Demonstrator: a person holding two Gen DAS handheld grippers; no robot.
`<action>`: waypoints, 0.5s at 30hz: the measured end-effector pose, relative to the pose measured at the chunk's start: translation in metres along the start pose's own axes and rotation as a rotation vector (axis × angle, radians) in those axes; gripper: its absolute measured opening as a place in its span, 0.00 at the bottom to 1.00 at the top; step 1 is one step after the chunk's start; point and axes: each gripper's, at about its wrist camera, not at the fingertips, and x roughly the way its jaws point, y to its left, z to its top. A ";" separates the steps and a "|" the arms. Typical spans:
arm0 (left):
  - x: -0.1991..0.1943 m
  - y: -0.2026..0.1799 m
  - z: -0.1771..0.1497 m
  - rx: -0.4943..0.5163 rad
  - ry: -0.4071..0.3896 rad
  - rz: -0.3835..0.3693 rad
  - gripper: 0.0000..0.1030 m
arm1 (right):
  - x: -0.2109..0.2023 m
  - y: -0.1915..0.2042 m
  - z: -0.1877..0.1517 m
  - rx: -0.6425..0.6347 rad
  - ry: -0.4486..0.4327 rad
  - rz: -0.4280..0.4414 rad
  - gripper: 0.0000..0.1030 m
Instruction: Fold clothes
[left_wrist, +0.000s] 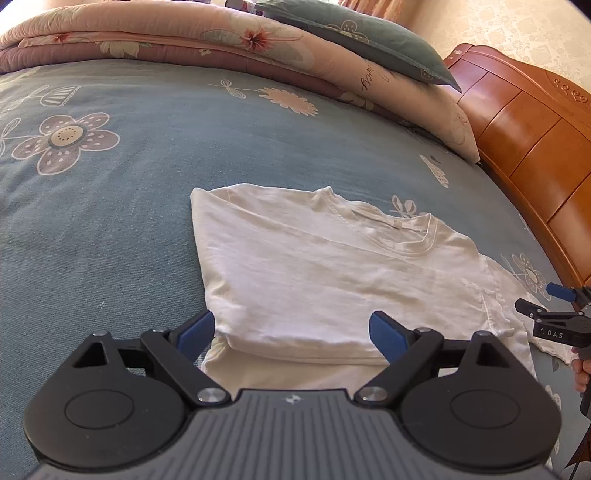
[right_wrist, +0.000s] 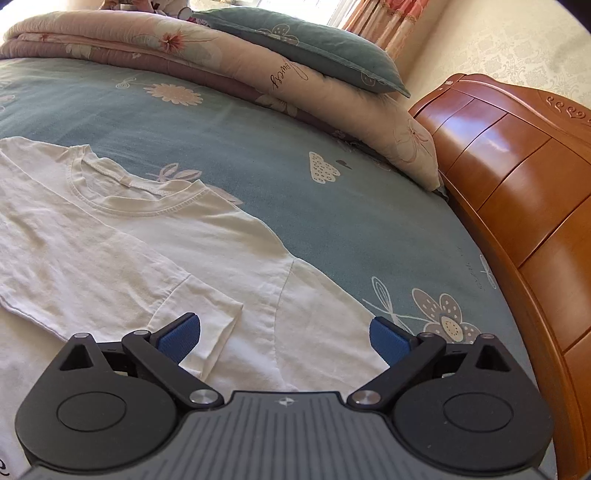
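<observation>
While one white T-shirt (left_wrist: 332, 266) lies flat, both grippers' jaws gape empty

Bright daylight is pouring in from the far curtains (right_wrist: 373, 22), glaring on the glossy wooden headboard (right_wrist: 517, 155), while fisheye distortion is bending and darkening both pictures' edges.

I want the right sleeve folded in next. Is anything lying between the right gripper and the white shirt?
Nothing visible. The right gripper hangs open just above the shirt, its fingers either side of the sleeve, with only bare bedsheet around.
</observation>
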 end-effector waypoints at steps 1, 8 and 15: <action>-0.001 0.002 0.001 -0.004 -0.005 0.003 0.88 | 0.001 -0.001 0.003 0.001 -0.009 0.030 0.85; -0.007 0.016 0.006 -0.050 -0.034 -0.007 0.88 | 0.027 0.018 0.034 -0.093 -0.048 0.264 0.54; -0.002 0.015 0.005 -0.045 -0.024 -0.016 0.88 | 0.066 0.032 0.044 -0.210 -0.031 0.403 0.54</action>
